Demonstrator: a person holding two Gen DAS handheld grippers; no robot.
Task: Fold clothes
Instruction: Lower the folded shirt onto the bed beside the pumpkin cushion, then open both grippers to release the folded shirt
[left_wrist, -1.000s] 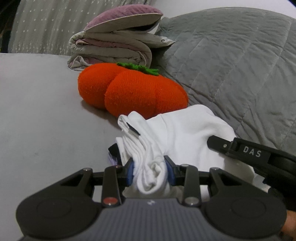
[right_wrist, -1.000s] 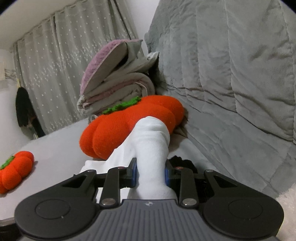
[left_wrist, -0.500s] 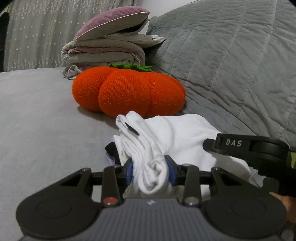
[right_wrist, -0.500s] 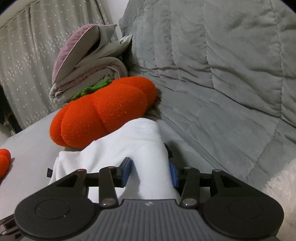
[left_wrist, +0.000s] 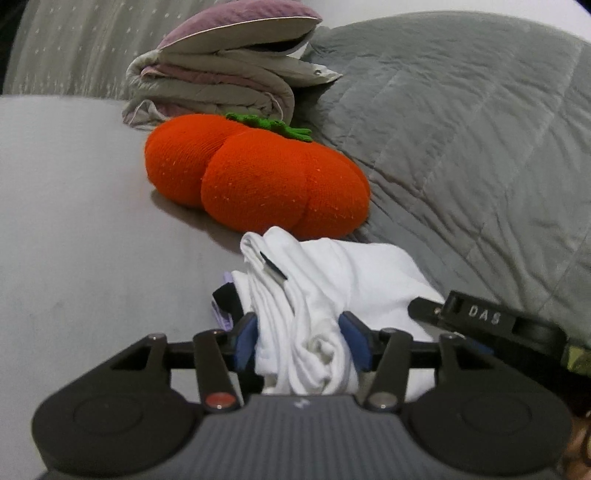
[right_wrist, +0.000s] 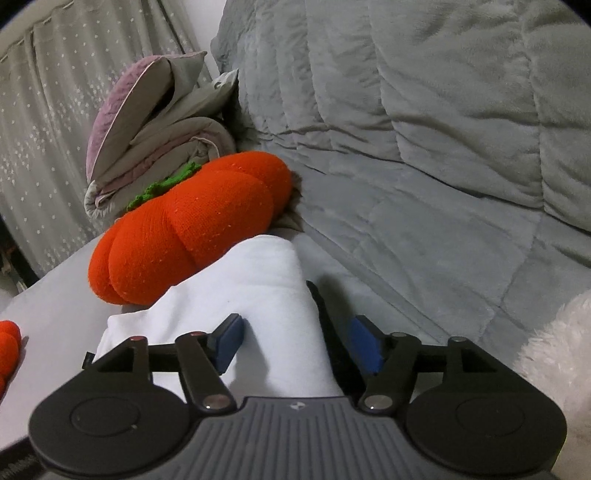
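- Both grippers, left gripper (left_wrist: 301, 341) and right gripper (right_wrist: 295, 341), have just been spreading their fingers, letting go of the white garment (right_wrist: 258, 295) between them.
- It sits on the bed, right beside the orange pumpkin cushion (left_wrist: 258, 177).
- Loose bunched folds might slump open, or snag on a pad when pulling back.

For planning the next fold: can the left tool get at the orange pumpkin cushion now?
Probably not directly: the white garment lies bunched between the left tool and the pumpkin cushion.
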